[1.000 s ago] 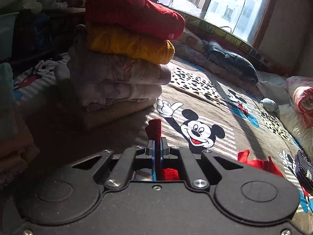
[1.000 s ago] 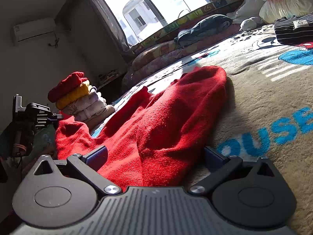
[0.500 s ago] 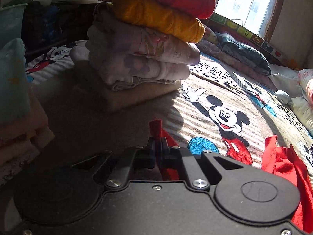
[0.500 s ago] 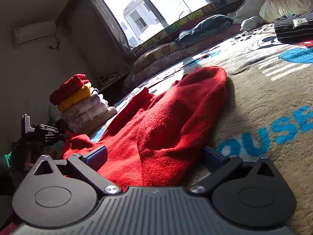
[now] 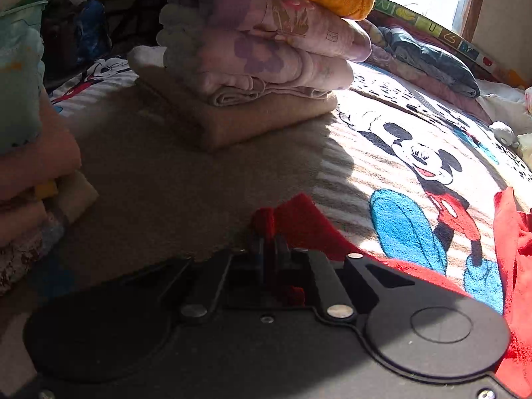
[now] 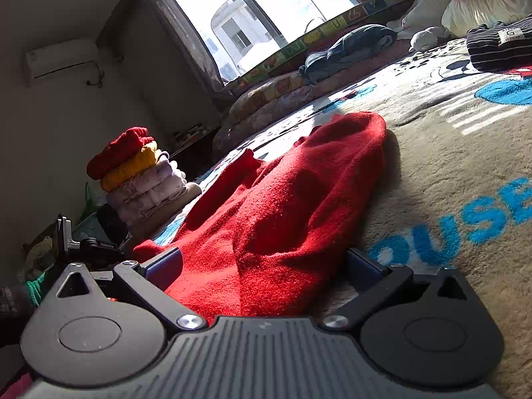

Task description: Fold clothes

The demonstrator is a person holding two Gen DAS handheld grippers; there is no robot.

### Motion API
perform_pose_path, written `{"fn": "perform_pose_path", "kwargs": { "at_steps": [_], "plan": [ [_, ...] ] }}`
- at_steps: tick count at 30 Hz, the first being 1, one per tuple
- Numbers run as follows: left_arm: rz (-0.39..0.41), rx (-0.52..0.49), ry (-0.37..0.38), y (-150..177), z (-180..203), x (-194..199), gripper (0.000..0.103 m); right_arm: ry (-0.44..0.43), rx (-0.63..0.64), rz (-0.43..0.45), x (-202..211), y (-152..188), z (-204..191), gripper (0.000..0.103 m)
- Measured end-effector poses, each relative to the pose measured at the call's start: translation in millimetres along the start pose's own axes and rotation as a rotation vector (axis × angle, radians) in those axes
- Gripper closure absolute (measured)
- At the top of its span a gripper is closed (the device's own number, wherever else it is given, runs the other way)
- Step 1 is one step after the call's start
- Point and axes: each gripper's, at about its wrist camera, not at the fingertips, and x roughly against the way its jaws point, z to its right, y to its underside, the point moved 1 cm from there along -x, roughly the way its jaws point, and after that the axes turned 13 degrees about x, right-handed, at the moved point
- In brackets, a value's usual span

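My left tool (image 5: 267,232) is pressed together, pinching a corner of the red garment (image 6: 282,206); a red tip sticks up just past its fingers. My right tool (image 6: 262,262) is spread wide, jaws either side of the garment's near end, not gripping it. I can't tell whether the fingers (image 6: 164,264) touch the cloth.

The garment lies rumpled on the blanket (image 6: 449,153), stretching away from the right tool toward the window (image 6: 266,10). In the left view more of it (image 5: 513,242) shows at the right edge, over the cartoon mouse print.

A stack (image 5: 266,56) of folded clothes sits on the blanket ahead of the left tool: tan at the bottom, pale lilac pieces, yellow above. The right view shows a red piece on top (image 6: 118,151). A second pile (image 5: 30,153) sits at the far left of the left view.

A dark striped folded item (image 6: 498,48) lies on the blanket far right, well apart from the garment.
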Motion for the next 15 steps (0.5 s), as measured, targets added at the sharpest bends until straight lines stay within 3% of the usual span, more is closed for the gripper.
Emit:
{"fn": "perform_pose_path", "kwargs": {
  "at_steps": [4,8,15],
  "plan": [
    [0.023,0.002,-0.019,-3,1,13,0.087,0.0,0.0,-0.001,0,0,0,0.001],
    [0.088,-0.03,-0.037,1,6,41,0.087,-0.001,0.0,0.001,1,0,1,0.001],
    [0.036,-0.189,0.164,33,64,65,0.087,-0.002,-0.003,0.007,1,1,0,0.001]
  ]
}}
